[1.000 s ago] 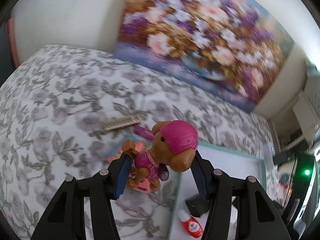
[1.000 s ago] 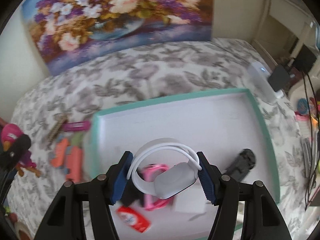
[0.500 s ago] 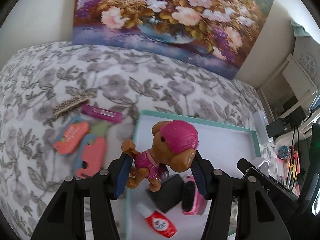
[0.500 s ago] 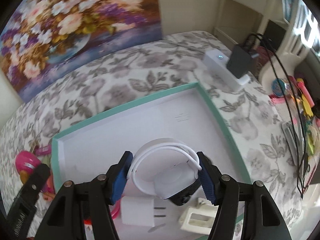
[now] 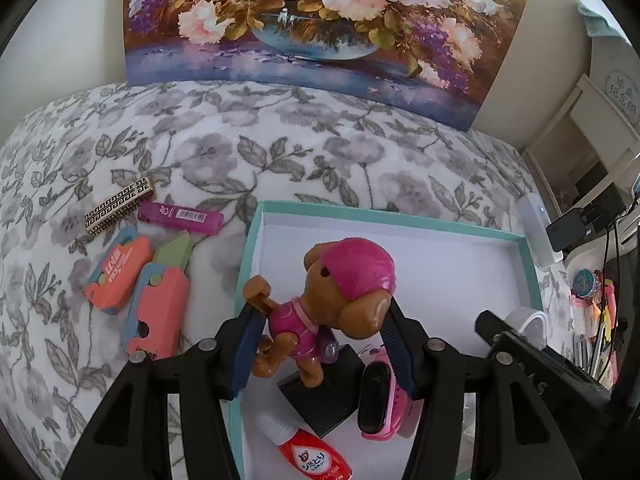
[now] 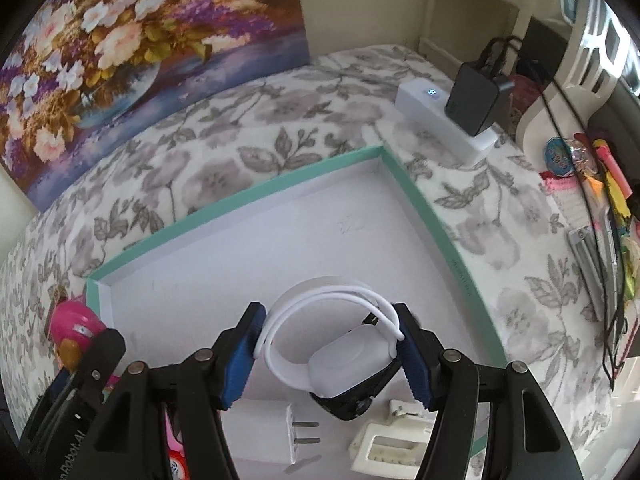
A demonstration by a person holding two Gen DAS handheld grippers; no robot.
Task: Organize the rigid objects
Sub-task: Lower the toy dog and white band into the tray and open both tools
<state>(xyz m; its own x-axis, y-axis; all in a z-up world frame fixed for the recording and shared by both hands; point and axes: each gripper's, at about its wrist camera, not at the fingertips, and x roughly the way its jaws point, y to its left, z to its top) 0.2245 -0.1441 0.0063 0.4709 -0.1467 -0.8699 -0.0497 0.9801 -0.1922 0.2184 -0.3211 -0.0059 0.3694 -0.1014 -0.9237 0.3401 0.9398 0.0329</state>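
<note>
Between the fingers of the left gripper (image 5: 320,344) a toy dog (image 5: 324,304) is pinched, held above the near left corner of the tray (image 5: 400,222). A white charger (image 6: 340,348) is clamped in the right gripper (image 6: 328,356), over the tray's near right part. Placement appears to be in hand. A bare patch of tray floor is judged necessary for each release; five items on the bedspread (image 5: 280,140) remain uncollected.
</note>
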